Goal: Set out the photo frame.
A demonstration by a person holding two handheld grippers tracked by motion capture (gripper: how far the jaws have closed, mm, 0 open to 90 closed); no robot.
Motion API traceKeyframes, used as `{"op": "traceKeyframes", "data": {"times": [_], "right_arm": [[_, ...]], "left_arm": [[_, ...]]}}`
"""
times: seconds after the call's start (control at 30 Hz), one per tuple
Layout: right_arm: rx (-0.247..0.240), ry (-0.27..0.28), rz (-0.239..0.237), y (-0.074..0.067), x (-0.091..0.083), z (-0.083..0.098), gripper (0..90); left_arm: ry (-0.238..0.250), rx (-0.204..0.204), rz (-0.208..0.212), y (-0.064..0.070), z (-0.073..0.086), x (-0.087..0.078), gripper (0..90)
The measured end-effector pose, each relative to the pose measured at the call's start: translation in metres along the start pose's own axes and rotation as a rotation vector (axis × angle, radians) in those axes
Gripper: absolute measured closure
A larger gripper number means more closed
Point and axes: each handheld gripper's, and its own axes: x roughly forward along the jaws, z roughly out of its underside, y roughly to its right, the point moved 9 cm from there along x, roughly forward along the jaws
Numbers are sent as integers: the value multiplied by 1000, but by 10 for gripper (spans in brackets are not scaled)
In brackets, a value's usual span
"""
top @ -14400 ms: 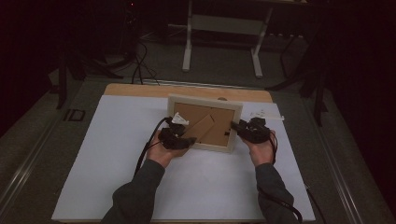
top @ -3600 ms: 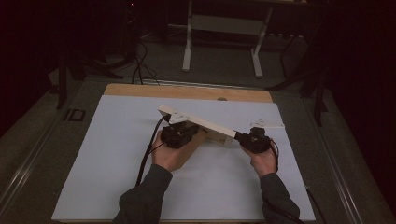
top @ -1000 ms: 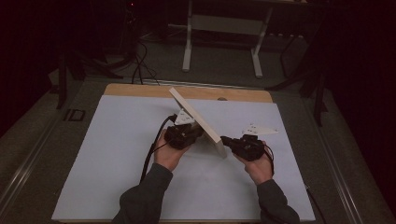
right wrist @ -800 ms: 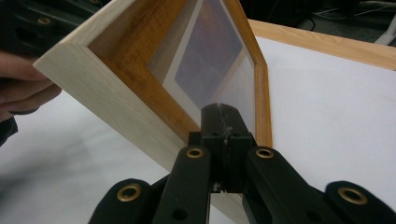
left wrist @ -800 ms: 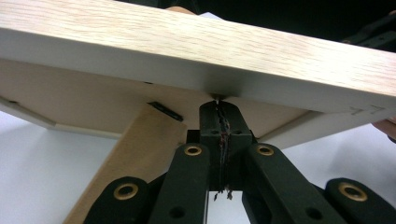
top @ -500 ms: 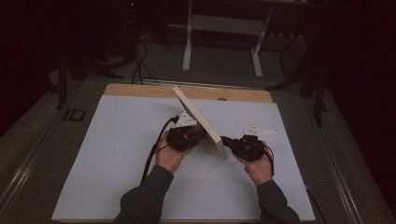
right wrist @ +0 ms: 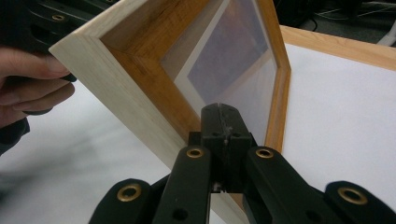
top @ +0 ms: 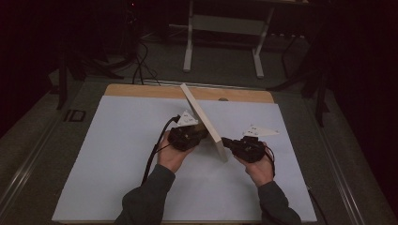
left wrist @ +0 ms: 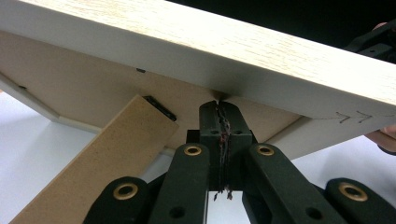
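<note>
- The jaws of the left gripper [left wrist: 219, 109] were pressed fully together, with nothing between them; their tips touched the brown board back of the pale wooden picture frame [top: 204, 121], beside its cardboard easel leg [left wrist: 100, 158].
- The jaws of the right gripper [right wrist: 225, 112] were also clenched and empty, and their tips rested against the glass front of the frame.
- The frame stood tilted on its edge between both grippers, above the white table sheet [top: 112, 154].
</note>
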Motion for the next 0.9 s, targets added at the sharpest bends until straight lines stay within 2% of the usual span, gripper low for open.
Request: {"op": "traceKeyframes", "data": {"times": [0.7,0.9], "right_arm": [[-25,-13,-22,-11,5,-1,900],[-40,-19,-22,-15,6,-2,900]], "left_arm": [[-26,25,28,-3,-4,1,900],[-29,19,53,-3,-6,2,900]]}}
